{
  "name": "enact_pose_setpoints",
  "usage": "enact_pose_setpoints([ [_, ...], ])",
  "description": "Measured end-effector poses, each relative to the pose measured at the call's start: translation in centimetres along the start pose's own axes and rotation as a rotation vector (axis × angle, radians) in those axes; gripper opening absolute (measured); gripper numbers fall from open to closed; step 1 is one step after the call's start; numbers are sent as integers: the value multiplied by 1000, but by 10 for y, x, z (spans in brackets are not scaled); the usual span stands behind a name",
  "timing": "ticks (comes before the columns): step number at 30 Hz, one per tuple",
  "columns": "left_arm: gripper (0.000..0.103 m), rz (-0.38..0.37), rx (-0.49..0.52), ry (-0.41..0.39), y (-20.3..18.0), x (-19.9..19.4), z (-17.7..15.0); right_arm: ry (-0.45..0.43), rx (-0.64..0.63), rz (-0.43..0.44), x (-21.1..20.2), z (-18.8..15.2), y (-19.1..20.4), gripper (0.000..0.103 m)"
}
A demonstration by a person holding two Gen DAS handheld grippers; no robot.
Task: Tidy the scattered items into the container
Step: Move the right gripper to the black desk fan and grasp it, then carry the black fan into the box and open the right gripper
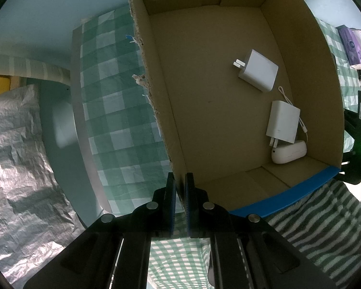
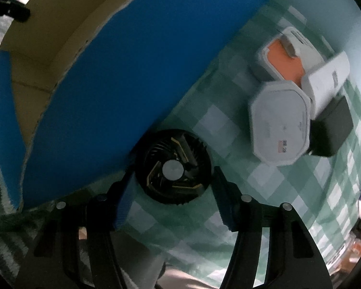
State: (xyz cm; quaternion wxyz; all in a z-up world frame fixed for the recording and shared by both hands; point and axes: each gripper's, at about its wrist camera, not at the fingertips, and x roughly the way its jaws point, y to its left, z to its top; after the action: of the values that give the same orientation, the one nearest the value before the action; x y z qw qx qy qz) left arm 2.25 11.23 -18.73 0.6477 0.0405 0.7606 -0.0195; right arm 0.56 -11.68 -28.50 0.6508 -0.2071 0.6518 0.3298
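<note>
A cardboard box [image 1: 211, 120] with blue outer walls stands on the checked cloth. Inside lie two white chargers [image 1: 258, 71] [image 1: 282, 125] with a cable, and a white case [image 1: 288, 153]. My left gripper [image 1: 179, 180] is shut on the box's torn near wall. In the right wrist view the box's blue wall [image 2: 137, 77] fills the left. A black round cooling fan [image 2: 172, 168] lies on the cloth against that wall. My right gripper [image 2: 172, 175] is open with the fan between its fingertips, not closed on it.
Several white packages, one with an orange lid [image 2: 284, 57], and a dark block [image 2: 329, 130] lie on the cloth beyond the fan. A striped towel [image 1: 325, 228] lies by the box. Crinkled silver sheet [image 1: 16, 168] is off the table's left edge.
</note>
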Motion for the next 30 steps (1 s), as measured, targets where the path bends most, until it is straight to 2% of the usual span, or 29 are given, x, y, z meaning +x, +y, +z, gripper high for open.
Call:
enact_pose_setpoints([
  [7, 5, 0, 0, 1, 0, 0, 0, 0, 32, 14, -13, -1, -12, 61],
  [10, 5, 0, 0, 1, 0, 0, 0, -11, 42, 17, -17, 11, -13, 61],
  [19, 5, 1, 3, 4, -1, 2, 1, -55, 74, 17, -47, 19, -21, 61],
  [25, 5, 1, 3, 4, -1, 3, 2, -92, 83, 18, -80, 14, -19, 61],
  [30, 5, 1, 2, 4, -2, 3, 1, -120, 79, 16, -104, 25, -13, 61],
])
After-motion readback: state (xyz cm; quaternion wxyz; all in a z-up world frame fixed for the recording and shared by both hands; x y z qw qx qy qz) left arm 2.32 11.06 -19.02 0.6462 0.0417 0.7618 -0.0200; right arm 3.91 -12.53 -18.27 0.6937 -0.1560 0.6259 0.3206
